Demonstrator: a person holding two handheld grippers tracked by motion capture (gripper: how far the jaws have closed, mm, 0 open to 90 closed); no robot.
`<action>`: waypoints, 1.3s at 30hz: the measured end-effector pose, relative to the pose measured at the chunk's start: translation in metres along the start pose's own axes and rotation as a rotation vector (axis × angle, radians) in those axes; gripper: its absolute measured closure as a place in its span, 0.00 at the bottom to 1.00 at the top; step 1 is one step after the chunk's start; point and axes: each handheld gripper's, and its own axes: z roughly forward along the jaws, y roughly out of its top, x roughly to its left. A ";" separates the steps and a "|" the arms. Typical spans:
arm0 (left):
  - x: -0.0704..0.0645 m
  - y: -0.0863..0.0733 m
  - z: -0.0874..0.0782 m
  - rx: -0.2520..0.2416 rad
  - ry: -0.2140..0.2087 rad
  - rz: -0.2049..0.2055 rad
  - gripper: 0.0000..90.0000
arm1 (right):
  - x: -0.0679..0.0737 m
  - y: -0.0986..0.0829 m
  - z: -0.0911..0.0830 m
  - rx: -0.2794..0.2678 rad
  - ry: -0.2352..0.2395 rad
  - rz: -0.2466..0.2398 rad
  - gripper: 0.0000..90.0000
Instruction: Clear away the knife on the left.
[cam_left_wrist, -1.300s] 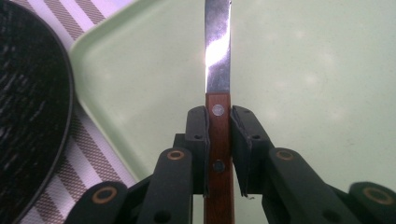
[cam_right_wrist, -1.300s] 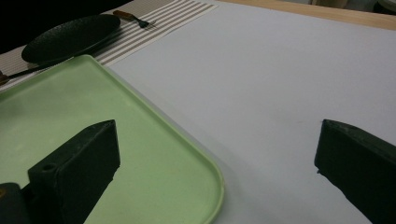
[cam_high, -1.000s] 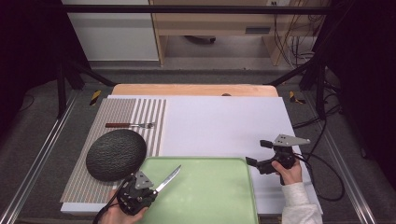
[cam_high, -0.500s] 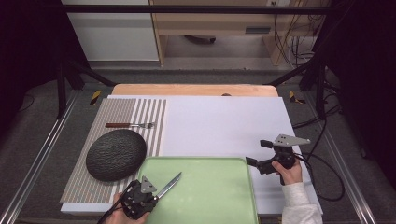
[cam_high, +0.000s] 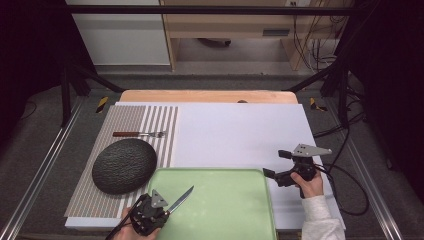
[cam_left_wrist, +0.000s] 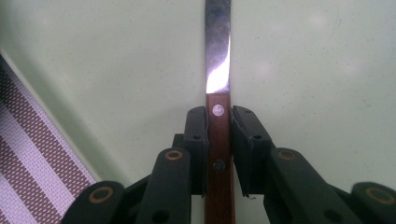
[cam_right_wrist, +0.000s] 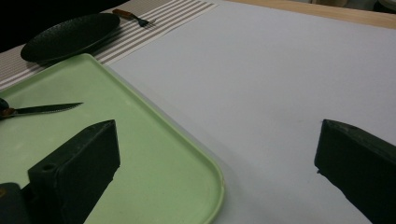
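Gripping a wooden-handled steel knife, the left hand-held gripper is hovering at the near left corner of the pale green plastic tray in the high view, the blade pointing ahead and to its right over the tray. Beyond it and to its left a dark oval textured plate is sitting on the brown-and-white striped placemat, and a small wooden-handled fork is lying farther off. The right hand-held gripper is waiting over the white table, just past the tray's right edge.

Looking along the left hand-held gripper's jaws, they are clenching the riveted handle squarely, near where the blade begins, with the blade running straight ahead over the tray.

Looking from the right hand-held gripper, its jaws are standing wide apart and holding nothing, with the tray's rounded corner in front of them and the knife far to its left.

Judging from this, the knife is being carried or set down; keeping the clamp firm and the blade level and low should be preventing it from pivoting or slipping.
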 end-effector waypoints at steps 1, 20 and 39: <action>0.000 0.000 -0.001 -0.005 0.001 0.000 0.80 | 0.000 0.000 0.000 0.000 0.000 0.000 0.01; 0.013 0.022 -0.019 -0.180 -0.055 0.074 0.85 | 0.000 0.000 0.001 0.004 -0.003 -0.002 0.01; 0.008 0.022 0.001 -0.118 -0.155 0.169 1.00 | 0.000 0.000 0.001 0.005 -0.002 -0.003 0.01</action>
